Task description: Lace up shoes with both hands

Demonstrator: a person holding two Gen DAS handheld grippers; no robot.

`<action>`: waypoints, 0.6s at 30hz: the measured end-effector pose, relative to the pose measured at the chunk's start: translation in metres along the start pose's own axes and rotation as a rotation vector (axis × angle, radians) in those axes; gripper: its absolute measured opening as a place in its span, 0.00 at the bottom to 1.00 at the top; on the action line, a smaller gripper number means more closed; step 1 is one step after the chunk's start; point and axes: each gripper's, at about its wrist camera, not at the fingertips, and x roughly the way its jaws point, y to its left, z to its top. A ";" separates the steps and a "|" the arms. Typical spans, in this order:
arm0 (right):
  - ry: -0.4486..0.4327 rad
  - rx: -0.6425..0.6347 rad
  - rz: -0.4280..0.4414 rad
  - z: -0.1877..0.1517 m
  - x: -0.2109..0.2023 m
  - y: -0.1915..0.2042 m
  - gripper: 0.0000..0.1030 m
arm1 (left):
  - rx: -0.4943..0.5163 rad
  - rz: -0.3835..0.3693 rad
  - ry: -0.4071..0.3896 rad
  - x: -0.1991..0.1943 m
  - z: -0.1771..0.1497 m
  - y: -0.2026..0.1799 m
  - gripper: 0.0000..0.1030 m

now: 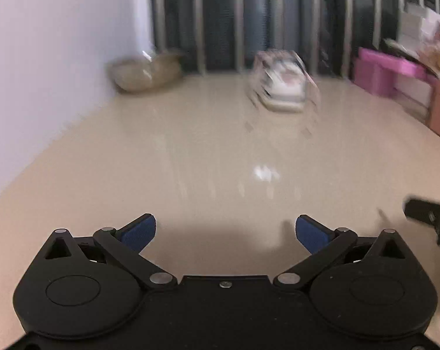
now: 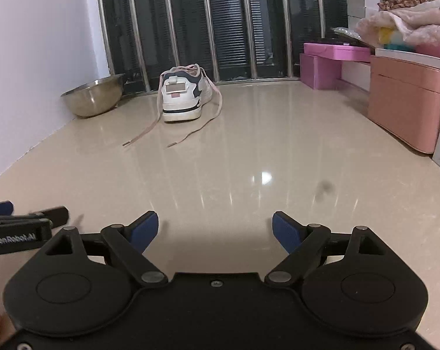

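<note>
Shoe: I see the white low-top sneaker with navy trim (image 2: 182,96) standing upright on the glossy beige tiled floor (image 2: 249,157), heel toward me, close to the dark barred window (image 2: 220,23) and well apart from both tools.
Laces: the pale pink shoelaces (image 2: 211,110) trail loose down both sides of the shoe, and their two tips lie apart on the floor in front of the heel; they are not tied.
Left tool (image 1: 225,233): spread wide, blue pads (image 1: 138,232) empty; its own view is blurred, so the shoe is only a smear there.
Right tool (image 2: 215,230): also spread wide, holding nothing, level with the left one at my left edge.
Surroundings: a round steel bowl (image 2: 93,96) sits against the white wall left of the shoe; pink storage boxes (image 2: 406,108) line the right side.
Step in hand: I judge both tools are far from the shoe with nothing gripped; loose ends would fit an approach, or a pull-back.
Next move: any grasp calls for bringing each tool close to one lace end, low to the floor, and pinching a thin flat cord near its tip.
</note>
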 end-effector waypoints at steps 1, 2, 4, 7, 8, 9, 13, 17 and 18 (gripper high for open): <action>-0.006 0.003 -0.009 0.000 0.001 0.000 0.86 | 0.008 -0.029 0.027 0.004 0.001 0.000 1.00; 0.007 0.012 -0.007 0.000 0.004 -0.001 0.89 | -0.001 -0.050 0.022 0.005 0.001 0.001 1.00; 0.067 0.028 0.017 0.002 0.013 -0.003 0.93 | 0.000 -0.044 0.023 0.008 0.005 -0.001 1.00; 0.092 -0.029 -0.003 0.004 0.018 0.007 0.97 | -0.008 -0.031 0.023 0.010 0.006 -0.002 1.00; 0.103 -0.058 -0.019 0.004 0.020 0.012 0.97 | -0.011 -0.027 0.024 0.011 0.005 -0.003 1.00; 0.115 -0.090 -0.037 0.004 0.022 0.017 0.98 | -0.010 -0.027 0.027 0.011 0.006 -0.003 1.00; 0.130 -0.096 -0.052 0.004 0.025 0.022 1.00 | -0.010 -0.029 0.026 0.009 0.003 -0.004 1.00; 0.130 -0.094 -0.054 0.003 0.024 0.022 1.00 | -0.011 -0.030 0.022 0.006 -0.002 -0.003 1.00; 0.129 -0.094 -0.054 0.003 0.023 0.022 1.00 | -0.011 -0.030 0.021 0.005 -0.003 -0.003 1.00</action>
